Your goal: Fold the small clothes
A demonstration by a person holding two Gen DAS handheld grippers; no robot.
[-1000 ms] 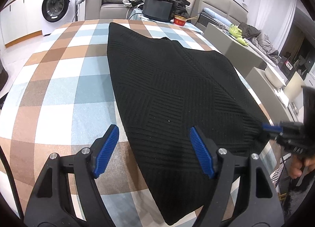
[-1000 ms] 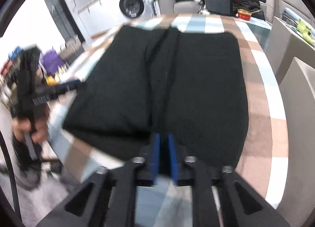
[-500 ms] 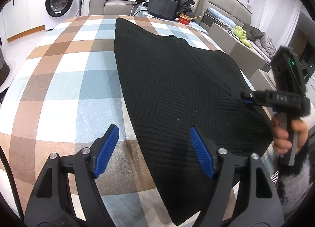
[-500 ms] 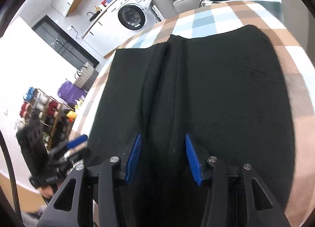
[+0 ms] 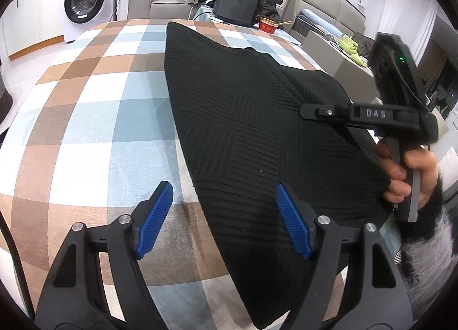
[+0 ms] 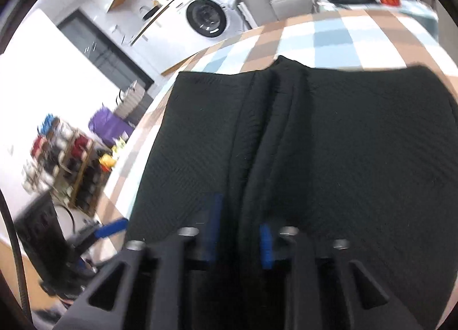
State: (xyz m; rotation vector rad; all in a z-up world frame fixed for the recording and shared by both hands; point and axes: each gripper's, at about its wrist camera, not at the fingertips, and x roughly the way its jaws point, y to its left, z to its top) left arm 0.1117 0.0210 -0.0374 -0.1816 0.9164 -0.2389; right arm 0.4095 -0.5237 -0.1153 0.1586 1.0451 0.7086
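A black ribbed knit garment lies flat on the checked tablecloth. My left gripper hovers open over the garment's near left edge: one pad is above the cloth, the other above the knit, and nothing is held. My right gripper is low on the garment, its jaws closing on a raised ridge of fabric that fills the gap between the blue pads. In the left wrist view the right gripper, held by a hand, has its tip on the garment's centre fold. The left gripper's blue finger shows beside the table.
A washing machine stands past the table's far left. A sofa, a black box and a red bowl lie behind the table. Grey boxes flank the right edge. A shelf of goods stands on the floor.
My right gripper moved in over the garment from its right edge, opened, and has narrowed around a ridge of fabric. The left gripper stayed open and nearly still.
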